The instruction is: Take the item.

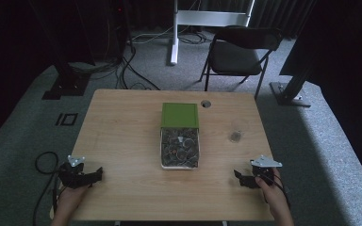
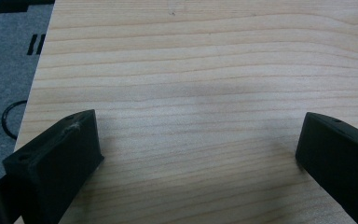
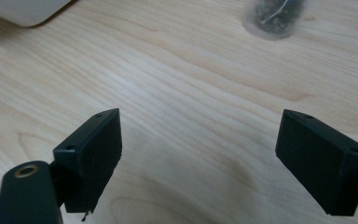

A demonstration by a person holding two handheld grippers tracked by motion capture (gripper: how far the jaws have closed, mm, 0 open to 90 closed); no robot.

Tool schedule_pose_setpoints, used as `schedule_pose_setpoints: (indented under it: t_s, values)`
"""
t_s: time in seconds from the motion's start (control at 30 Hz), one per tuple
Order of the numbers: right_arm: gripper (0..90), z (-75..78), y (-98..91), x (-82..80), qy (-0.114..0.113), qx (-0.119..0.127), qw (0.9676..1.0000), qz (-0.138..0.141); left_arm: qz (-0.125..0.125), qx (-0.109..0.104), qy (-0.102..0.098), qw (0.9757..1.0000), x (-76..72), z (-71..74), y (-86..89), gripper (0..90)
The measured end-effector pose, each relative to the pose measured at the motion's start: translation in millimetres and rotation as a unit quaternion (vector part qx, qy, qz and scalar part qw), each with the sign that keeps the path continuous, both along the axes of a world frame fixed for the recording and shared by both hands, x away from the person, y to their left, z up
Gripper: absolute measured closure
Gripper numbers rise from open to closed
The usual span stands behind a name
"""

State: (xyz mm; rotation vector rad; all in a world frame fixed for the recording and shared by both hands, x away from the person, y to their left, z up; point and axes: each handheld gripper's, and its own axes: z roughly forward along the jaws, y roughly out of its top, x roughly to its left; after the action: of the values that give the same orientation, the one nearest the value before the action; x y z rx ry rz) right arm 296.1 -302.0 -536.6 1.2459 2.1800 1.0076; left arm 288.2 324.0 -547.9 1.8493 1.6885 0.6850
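Both tongs rest near the counter's (image 1: 122,141) front edge, and nothing has been picked up, so the work looks to be at its very start. The left tongs (image 1: 96,174) sit at about 8 o'clock from the counter's middle, jaws spread wide over bare wood, gripping nothing. The right tongs (image 1: 238,176) sit at about 4 o'clock, likewise wide open and empty.

The white tray (image 1: 179,165) lies at the centre, packed with small dark pieces too blurred to identify, and a green lid (image 1: 179,114) lies against its far end, toward 12 o'clock. A small clear cup (image 1: 235,136) with something dark inside stands apart to the tray's right — at about 2 o'clock from the centre, and nearest the right tongs, whose own view shows it ahead (image 3: 275,16).

My judgement: every step is left to do — reaching, gripping and moving.

No brand, label or writing can be read on the lid, tray or cup.
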Motion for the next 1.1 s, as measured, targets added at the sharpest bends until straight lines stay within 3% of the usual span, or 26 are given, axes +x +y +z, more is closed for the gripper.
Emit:
schedule_pose_setpoints:
  t_s: [0.07, 0.13, 0.43, 0.8, 1.1]
  values:
    - [14.7, -1.2, -1.0, -2.5, 0.0, 0.006, 1.0, -0.001, 0.0, 0.0, 0.0, 1.0, 0.0, 0.0, 0.0, 0.3]
    - [14.2, -2.5, -1.8, -5.0, 0.003, -0.004, 1.0, 0.008, 0.0, 0.0, 0.0, 1.0, 0.0, 0.0, 0.0, 0.3]
    - [14.3, -11.7, 0.7, -18.0, 0.016, -0.009, 0.9998, 0.006, 0.0, 0.0, 0.0, 1.0, 0.0, 0.1, 0.0, 0.3]
    - [13.8, -17.2, -2.2, -28.0, 0.028, -0.003, 0.999, -0.036, 0.0, 0.0, 0.0, 1.0, 0.0, 0.0, 0.0, 0.3]
    - [12.5, -17.2, -1.5, -29.6, 0.03, -0.004, 0.9984, -0.049, 0.003, 0.0, 0.0, 1.0, 0.2, 0.1, -0.2, 0.3]
